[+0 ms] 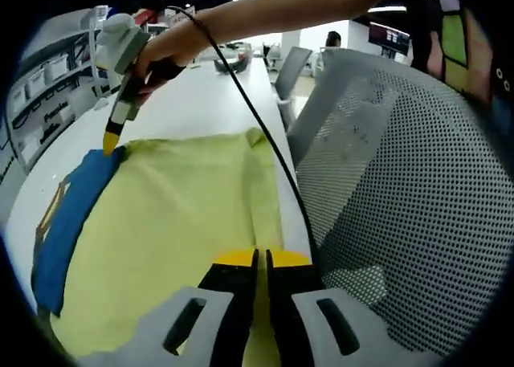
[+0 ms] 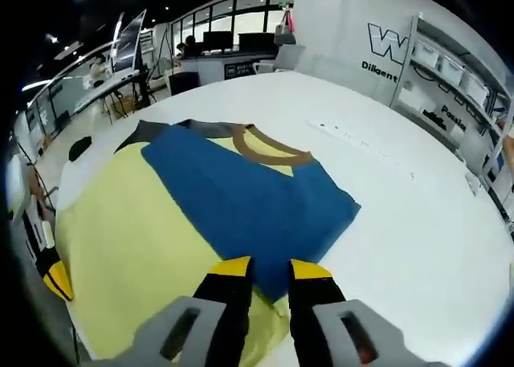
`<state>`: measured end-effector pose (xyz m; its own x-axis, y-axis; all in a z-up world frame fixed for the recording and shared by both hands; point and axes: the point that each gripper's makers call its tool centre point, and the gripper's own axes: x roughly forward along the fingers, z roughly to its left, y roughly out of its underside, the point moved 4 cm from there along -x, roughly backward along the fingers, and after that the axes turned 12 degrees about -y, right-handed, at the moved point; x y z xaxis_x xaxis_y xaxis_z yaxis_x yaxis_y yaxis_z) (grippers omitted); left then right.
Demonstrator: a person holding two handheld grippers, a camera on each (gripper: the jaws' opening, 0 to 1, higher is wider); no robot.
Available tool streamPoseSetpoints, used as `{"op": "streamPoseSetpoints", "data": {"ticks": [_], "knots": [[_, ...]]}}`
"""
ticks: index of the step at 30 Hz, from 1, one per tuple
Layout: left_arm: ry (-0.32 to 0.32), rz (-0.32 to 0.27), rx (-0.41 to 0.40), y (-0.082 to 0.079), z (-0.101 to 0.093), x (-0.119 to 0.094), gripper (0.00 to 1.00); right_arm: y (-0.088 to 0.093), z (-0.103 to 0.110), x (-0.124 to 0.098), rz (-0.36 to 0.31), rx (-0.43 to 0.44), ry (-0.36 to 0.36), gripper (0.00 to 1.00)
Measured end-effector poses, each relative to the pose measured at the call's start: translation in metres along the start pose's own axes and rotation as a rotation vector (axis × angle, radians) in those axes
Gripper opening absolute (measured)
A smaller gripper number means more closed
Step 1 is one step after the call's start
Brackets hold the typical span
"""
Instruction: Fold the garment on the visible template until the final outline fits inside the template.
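White bench carries the garment, yellow with a blue panel, across the left of the right gripper view. My left fingers look clenched on its yellow edge; my right fingers sit parted at the blue fold. I should lift both corners evenly and keep the fold line straight.

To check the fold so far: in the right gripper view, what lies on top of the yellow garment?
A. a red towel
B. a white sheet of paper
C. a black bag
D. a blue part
D: a blue part lies across the yellow garment, in front of the right gripper.
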<state>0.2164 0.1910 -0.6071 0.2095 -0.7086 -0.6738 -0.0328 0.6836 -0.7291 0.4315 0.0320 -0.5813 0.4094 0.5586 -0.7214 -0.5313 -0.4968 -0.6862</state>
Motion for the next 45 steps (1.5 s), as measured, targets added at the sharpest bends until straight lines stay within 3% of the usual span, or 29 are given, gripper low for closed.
{"op": "streamPoseSetpoints", "data": {"ticks": [12, 19, 29, 32, 35, 38, 42, 45], "knots": [[0.015, 0.031, -0.033, 0.006, -0.008, 0.004, 0.04, 0.021, 0.048, -0.032, -0.018, 0.014, -0.056, 0.15], [0.013, 0.035, -0.031, 0.006, -0.007, 0.008, 0.00, 0.036, 0.058, -0.046, -0.013, 0.029, -0.054, 0.15], [-0.001, 0.043, -0.115, 0.004, -0.004, 0.000, 0.00, 0.059, 0.072, -0.061, 0.004, 0.051, -0.076, 0.15], [0.016, 0.040, -0.178, 0.003, -0.005, -0.003, 0.00, 0.061, 0.078, -0.067, 0.012, 0.035, -0.093, 0.16], [0.008, 0.040, -0.089, 0.006, -0.006, -0.002, 0.00, 0.068, 0.089, -0.072, 0.060, -0.019, -0.137, 0.14], [-0.003, 0.030, -0.069, 0.004, -0.009, 0.001, 0.01, 0.078, 0.096, -0.076, 0.120, -0.069, -0.155, 0.15], [-0.011, 0.034, -0.054, 0.003, -0.009, 0.005, 0.08, 0.086, 0.102, -0.080, 0.140, -0.060, -0.157, 0.10], [-0.018, 0.040, -0.046, 0.003, -0.008, 0.005, 0.07, 0.092, 0.108, -0.086, 0.152, -0.041, -0.171, 0.10]]}}
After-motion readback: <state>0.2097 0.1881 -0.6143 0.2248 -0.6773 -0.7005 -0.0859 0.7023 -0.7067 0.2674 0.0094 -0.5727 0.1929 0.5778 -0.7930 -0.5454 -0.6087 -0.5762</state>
